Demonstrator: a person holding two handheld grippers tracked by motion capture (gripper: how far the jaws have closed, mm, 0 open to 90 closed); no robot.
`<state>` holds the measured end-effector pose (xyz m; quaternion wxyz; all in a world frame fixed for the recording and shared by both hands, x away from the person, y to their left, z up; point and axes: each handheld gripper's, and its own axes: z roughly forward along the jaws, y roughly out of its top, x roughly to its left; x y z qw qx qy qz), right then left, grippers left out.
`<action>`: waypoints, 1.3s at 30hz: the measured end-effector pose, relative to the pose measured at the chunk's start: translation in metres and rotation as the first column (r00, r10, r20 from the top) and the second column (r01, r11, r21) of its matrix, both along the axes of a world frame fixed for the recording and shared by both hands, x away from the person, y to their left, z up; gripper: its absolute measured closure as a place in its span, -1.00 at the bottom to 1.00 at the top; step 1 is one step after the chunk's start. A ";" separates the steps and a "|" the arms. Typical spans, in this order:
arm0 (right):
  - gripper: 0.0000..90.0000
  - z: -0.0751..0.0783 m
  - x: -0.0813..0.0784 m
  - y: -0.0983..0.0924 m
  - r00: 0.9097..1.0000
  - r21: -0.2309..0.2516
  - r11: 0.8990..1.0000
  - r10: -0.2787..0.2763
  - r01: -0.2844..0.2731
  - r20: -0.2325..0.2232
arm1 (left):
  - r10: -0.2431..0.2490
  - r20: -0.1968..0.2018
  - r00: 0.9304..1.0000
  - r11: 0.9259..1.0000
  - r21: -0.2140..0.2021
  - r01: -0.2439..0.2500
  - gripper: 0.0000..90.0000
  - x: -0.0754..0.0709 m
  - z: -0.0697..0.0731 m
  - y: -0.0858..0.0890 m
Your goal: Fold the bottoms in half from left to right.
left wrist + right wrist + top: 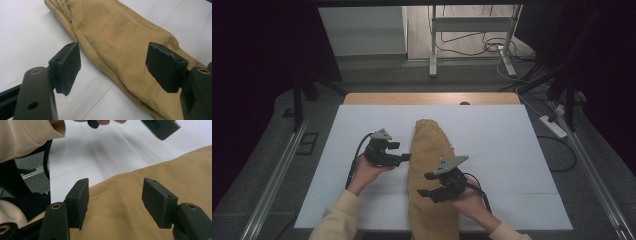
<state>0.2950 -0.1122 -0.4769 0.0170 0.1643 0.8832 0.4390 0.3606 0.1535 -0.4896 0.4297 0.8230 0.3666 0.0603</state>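
Tan cloth (430, 170) lies long and folded on the white worktop (512, 150). It runs from the far middle of the worktop down to the near edge, where it hangs over a little. Its far end is rounded.

2 claws are near it, 1 in each hand. The left claw (403, 151) sits just beside the left edge of the cloth, about halfway along. It points across toward the cloth. In the left gripper view its 2 black pads (67, 67) stand wide apart. Nothing is held between them. Behind the gap you can see the edge of the cloth (120, 50) and some bare white worktop (25, 37).

The right claw (428, 185) is over the near part of the cloth, and it points to the left. In the right gripper view its pads (160, 202) stand apart too, and they press on nothing. The cloth (150, 182) lies under them, flat and smooth. I cannot tell if the tips touch it.

At the top of that view, blurry, are the person's other hand and a bit of the left claw (160, 127). A cream sleeve (27, 137) fills the top left corner there. A black cable (354, 155) trails from the left claw down along the person's arm.

Past the worktop is a grey floor (412, 75) with cables on it.
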 end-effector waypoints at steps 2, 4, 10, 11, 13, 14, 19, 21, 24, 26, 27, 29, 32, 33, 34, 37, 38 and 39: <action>-0.14 0.001 0.002 -0.002 1.000 -0.007 1.000 -0.007 0.007 0.003 | 0.000 0.001 1.000 1.000 0.000 0.000 -0.38 0.000 0.000 0.000; -0.15 0.002 0.005 -0.004 1.000 -0.021 1.000 -0.018 0.018 0.009 | -0.002 -0.001 1.000 1.000 -0.001 0.002 -0.38 -0.001 0.000 0.001; -0.16 -0.002 0.023 -0.014 0.997 -0.044 0.996 -0.073 0.073 0.000 | -0.013 -0.005 1.000 1.000 0.007 0.013 -0.38 -0.003 -0.002 -0.001; -0.16 -0.002 0.026 -0.016 0.997 -0.046 0.996 -0.081 0.080 -0.003 | -0.017 -0.006 1.000 1.000 0.008 0.017 -0.38 -0.003 -0.002 -0.001; -0.16 -0.003 0.030 -0.019 0.995 -0.050 0.994 -0.096 0.095 -0.006 | -0.020 -0.007 1.000 1.000 0.008 0.020 -0.38 -0.003 -0.003 -0.003; -0.16 -0.004 0.032 -0.021 0.995 -0.054 0.993 -0.102 0.101 -0.010 | -0.022 -0.007 1.000 1.000 0.009 0.022 -0.38 -0.002 -0.003 -0.003; -0.17 -0.005 0.039 -0.030 0.991 -0.066 0.989 -0.135 0.134 -0.006 | -0.022 -0.014 1.000 1.000 0.010 0.022 -0.38 0.000 -0.005 -0.005; -0.17 -0.005 0.041 -0.035 0.989 -0.069 0.987 -0.148 0.147 -0.011 | -0.025 -0.021 0.999 1.000 0.005 0.025 -0.38 0.001 -0.005 -0.005; -0.17 -0.005 0.046 -0.041 0.986 -0.066 0.984 -0.165 0.163 -0.015 | -0.026 -0.027 0.999 1.000 0.000 0.026 -0.38 0.001 -0.006 -0.006; -0.18 -0.006 0.048 -0.044 0.984 -0.071 0.982 -0.175 0.174 -0.017 | -0.027 -0.028 0.999 1.000 0.004 0.027 -0.38 0.001 -0.006 -0.007; -0.18 -0.006 0.049 -0.045 0.983 -0.067 0.982 -0.180 0.178 -0.018 | -0.027 -0.028 0.999 1.000 0.006 0.027 -0.39 0.001 -0.007 -0.008; -0.18 -0.006 0.051 -0.047 0.983 -0.071 0.981 -0.183 0.182 -0.016 | -0.027 -0.029 0.999 1.000 0.007 0.027 -0.39 0.001 -0.006 -0.008; -0.18 -0.007 0.055 -0.048 0.981 -0.080 0.978 -0.193 0.191 -0.015 | -0.024 -0.027 0.999 1.000 0.003 0.024 -0.39 0.000 -0.006 -0.006; -0.19 -0.008 0.056 -0.049 0.980 -0.078 0.977 -0.199 0.197 -0.015 | -0.021 -0.026 0.999 1.000 0.000 0.021 -0.39 0.001 -0.005 -0.006; -0.19 -0.008 0.056 -0.049 0.979 -0.080 0.976 -0.202 0.200 -0.015 | -0.019 -0.028 0.999 1.000 -0.006 0.019 -0.39 0.001 -0.005 -0.005; -0.19 -0.008 0.059 -0.052 0.977 -0.081 0.974 -0.214 0.213 -0.011 | -0.019 -0.028 0.999 1.000 -0.011 0.019 -0.39 0.000 -0.005 -0.005; -0.19 -0.008 0.060 -0.053 0.975 -0.079 0.972 -0.221 0.219 -0.010 | -0.020 -0.028 0.999 1.000 -0.010 0.020 -0.39 0.000 -0.005 -0.005; -0.19 -0.007 0.061 -0.054 0.974 -0.080 0.972 -0.225 0.223 -0.010 | -0.021 -0.028 0.999 1.000 -0.010 0.020 -0.39 0.000 -0.005 -0.005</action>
